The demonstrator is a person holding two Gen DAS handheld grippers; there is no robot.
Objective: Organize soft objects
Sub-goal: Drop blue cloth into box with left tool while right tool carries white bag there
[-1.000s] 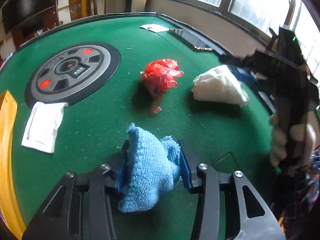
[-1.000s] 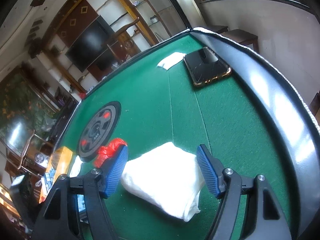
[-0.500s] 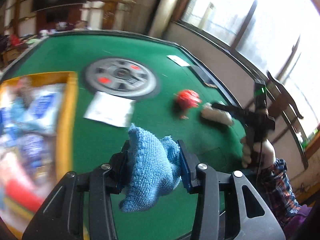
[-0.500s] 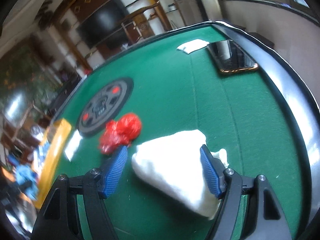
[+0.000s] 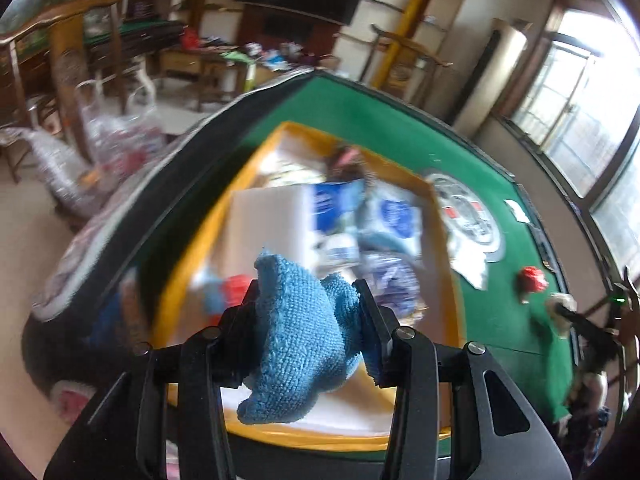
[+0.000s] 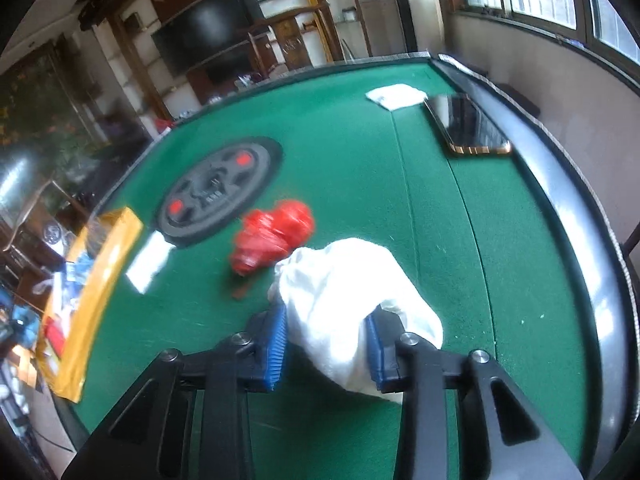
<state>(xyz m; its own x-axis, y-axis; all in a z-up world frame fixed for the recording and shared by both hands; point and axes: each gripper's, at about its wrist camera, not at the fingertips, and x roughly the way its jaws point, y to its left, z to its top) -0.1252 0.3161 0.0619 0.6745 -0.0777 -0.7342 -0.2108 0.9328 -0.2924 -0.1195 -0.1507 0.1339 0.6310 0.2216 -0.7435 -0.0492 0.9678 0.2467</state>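
Blue cloth point(image 5: 298, 336) now over yellow box point(image 5: 192, 240), right claw point(image 6: 326, 344) just closed on white cloth point(image 6: 352, 288)

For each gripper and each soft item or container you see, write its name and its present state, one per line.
left gripper: shut on the blue cloth, above the yellow box
right gripper: jaws just closed on the white cloth
red bag: crumpled, lying free on the green table
yellow box: open, already holding items
phone: lying flat, screen dark
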